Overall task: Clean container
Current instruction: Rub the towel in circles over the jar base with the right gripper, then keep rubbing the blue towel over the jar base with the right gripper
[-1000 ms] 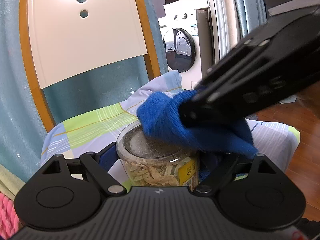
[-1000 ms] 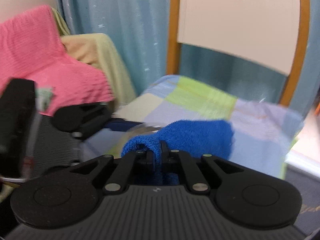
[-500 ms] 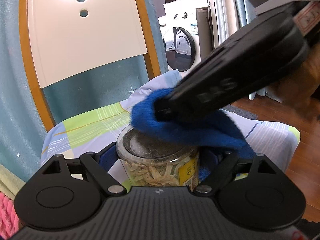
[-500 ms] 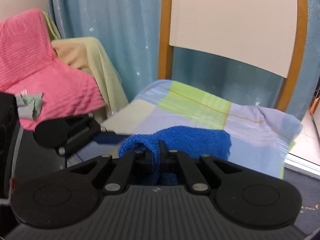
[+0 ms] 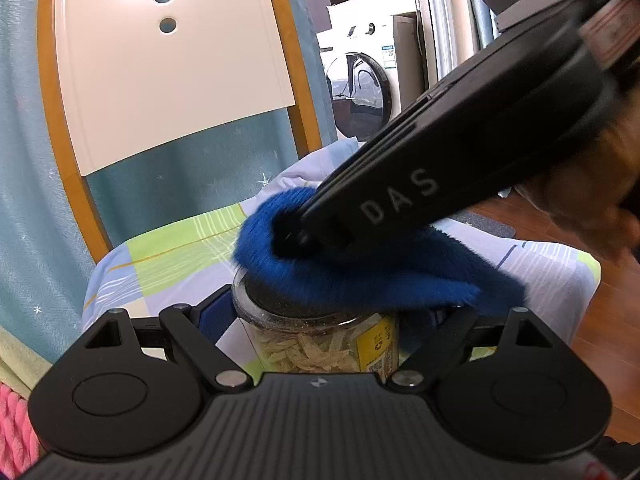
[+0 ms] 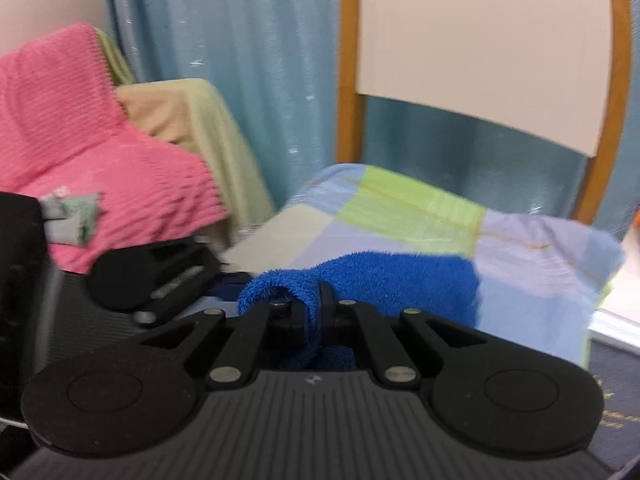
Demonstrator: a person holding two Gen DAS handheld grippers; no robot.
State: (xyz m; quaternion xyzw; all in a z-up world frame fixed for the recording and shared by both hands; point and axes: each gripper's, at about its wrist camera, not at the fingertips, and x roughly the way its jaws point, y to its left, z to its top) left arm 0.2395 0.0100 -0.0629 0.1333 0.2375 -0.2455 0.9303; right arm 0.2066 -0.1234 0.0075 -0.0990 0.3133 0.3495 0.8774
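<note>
Cloth (image 5: 372, 268) slid further left across one jar (image 5: 320, 336), right gripper (image 6: 306, 312) pinching it, left gripper (image 5: 320, 320) clamping jar.

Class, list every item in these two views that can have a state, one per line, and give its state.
jar: upright, lid on, holding pale dried pieces
left gripper: shut on jar, one finger on each side
blue cloth: bunched, lying on the jar's lid
right gripper: shut on blue cloth
washing machine: door closed
pink blanket: draped over a seat

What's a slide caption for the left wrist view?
Left gripper holds the jar while blue cloth wipes its lid.
</note>
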